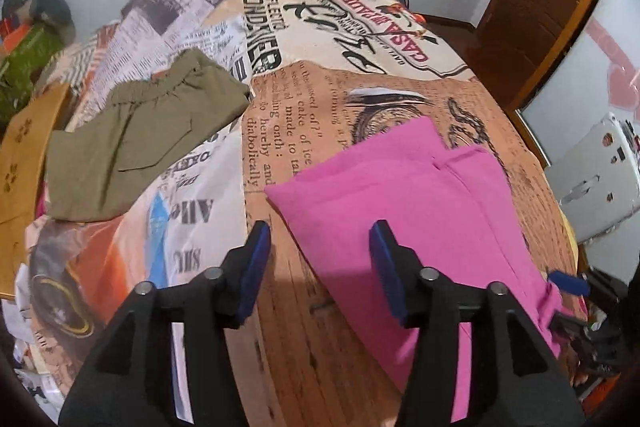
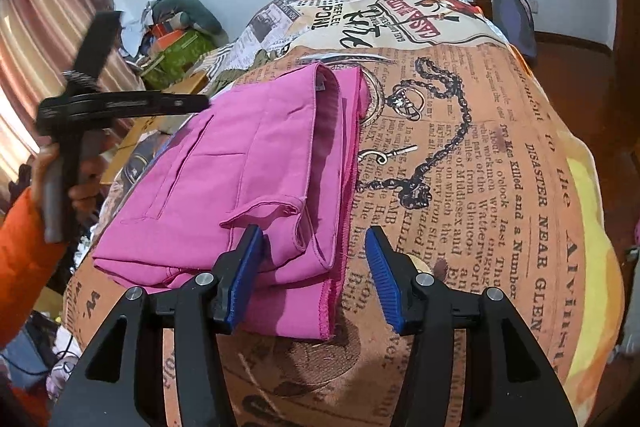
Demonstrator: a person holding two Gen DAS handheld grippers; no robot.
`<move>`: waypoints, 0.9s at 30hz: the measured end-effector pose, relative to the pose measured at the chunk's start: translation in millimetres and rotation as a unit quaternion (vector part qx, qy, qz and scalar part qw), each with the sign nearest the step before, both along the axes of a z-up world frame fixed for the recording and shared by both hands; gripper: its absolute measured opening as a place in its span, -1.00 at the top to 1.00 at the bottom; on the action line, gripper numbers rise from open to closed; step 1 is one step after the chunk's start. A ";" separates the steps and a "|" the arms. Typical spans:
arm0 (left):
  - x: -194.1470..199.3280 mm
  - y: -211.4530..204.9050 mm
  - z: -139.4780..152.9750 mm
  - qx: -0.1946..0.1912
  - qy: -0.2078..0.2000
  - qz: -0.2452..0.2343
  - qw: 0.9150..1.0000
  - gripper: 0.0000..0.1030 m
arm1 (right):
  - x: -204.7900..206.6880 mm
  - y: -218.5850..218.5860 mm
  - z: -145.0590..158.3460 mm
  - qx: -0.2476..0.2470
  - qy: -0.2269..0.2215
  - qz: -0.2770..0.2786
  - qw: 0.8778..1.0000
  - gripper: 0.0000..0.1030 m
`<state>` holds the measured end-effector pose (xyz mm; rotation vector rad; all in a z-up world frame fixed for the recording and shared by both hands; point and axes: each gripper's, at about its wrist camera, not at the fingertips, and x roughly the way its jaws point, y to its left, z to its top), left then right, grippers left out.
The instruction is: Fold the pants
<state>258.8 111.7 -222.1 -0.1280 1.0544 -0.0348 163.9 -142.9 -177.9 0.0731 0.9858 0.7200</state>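
The pink pants lie folded in a flat stack on the newspaper-print cover. They also show in the right wrist view. My left gripper is open and empty, just above the stack's near left edge. My right gripper is open and empty, over the stack's near right corner. A blue pad of the right gripper shows at the pants' right edge in the left wrist view. The left gripper's body shows at the left in the right wrist view, held by a hand in an orange sleeve.
Folded olive pants lie on the cover to the left of the pink stack. A cardboard box and piled clutter sit past the left edge. A wooden frame stands at the right.
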 end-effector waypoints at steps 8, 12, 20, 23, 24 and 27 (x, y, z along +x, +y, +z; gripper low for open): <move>32.8 13.6 -33.0 -0.039 0.037 -0.013 0.998 -0.09 | 4.0 0.5 -0.7 0.000 0.001 0.006 1.000 0.04; 36.1 14.8 -35.2 -0.034 0.028 -0.020 0.999 0.08 | 6.6 1.0 -0.8 -0.004 -0.001 0.009 1.000 0.04; 39.4 20.6 -38.2 0.010 0.024 -0.014 1.000 0.71 | 9.3 1.9 -1.0 -0.013 -0.006 0.006 1.000 0.04; 33.4 24.4 -37.3 -0.003 0.026 -0.010 1.000 0.87 | 9.4 2.0 0.5 -0.022 -0.010 0.000 1.000 0.04; 30.3 24.7 -36.4 -0.003 0.026 -0.008 1.000 0.88 | 10.2 1.6 1.7 -0.027 -0.013 -0.003 1.000 0.04; 17.3 22.3 -31.6 0.010 0.026 -0.003 1.000 0.91 | 10.6 -1.0 7.9 -0.036 -0.023 -0.013 0.999 0.04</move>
